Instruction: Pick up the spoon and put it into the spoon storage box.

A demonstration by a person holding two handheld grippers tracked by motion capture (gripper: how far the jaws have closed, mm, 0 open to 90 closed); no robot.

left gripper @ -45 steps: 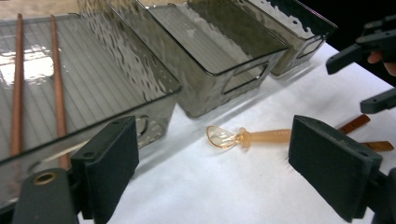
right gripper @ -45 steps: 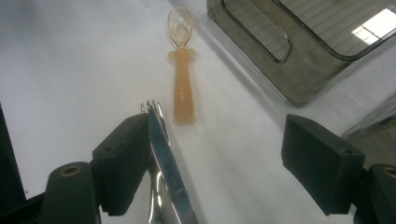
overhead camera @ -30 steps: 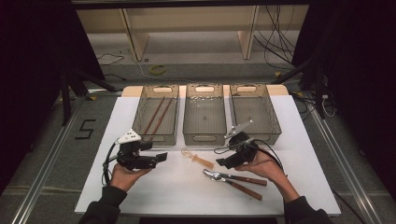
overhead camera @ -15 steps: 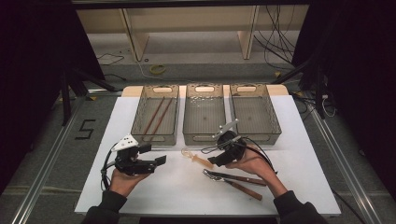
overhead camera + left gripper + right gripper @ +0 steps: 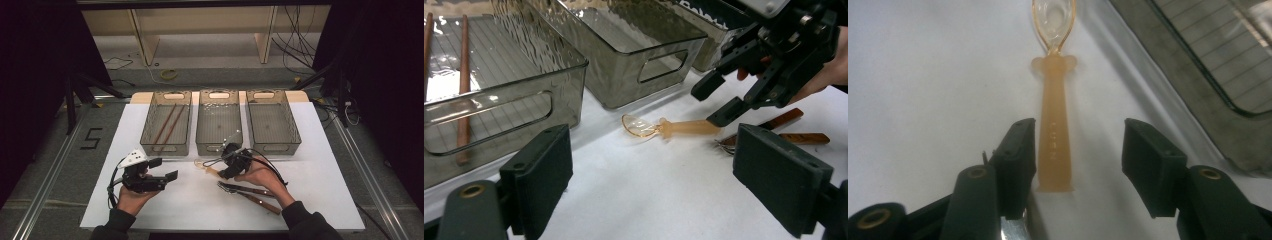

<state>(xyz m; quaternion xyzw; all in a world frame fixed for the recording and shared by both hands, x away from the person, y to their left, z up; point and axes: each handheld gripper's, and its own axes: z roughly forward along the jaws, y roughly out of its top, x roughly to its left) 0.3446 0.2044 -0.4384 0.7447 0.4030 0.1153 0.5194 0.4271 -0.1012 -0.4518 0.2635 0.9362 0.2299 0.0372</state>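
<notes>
A translucent orange spoon (image 5: 206,168) lies on the white table just in front of the middle bin, its bowl pointing left. My right gripper (image 5: 223,171) is lowered over its handle. In the right gripper view the handle (image 5: 1054,145) lies between the jaws, which have just been closing. The left pad (image 5: 1018,150) is against the handle and the right pad (image 5: 1148,155) stands apart, so the right gripper (image 5: 1080,145) is open. My left gripper (image 5: 167,170) is held open above the table's left front, and nothing is between its pads (image 5: 541,170).
Three smoky clear bins stand in a row at the back: the left bin (image 5: 150,131) holds two brown chopsticks (image 5: 167,122), then the middle bin (image 5: 219,146) and the right bin (image 5: 296,131). Two wooden-handled forks (image 5: 247,192) lie under the right hand.
The right gripper has moved left and down from over the forks to the spoon's handle, and its jaws have narrowed around it. The left gripper has stayed about where it was.
</notes>
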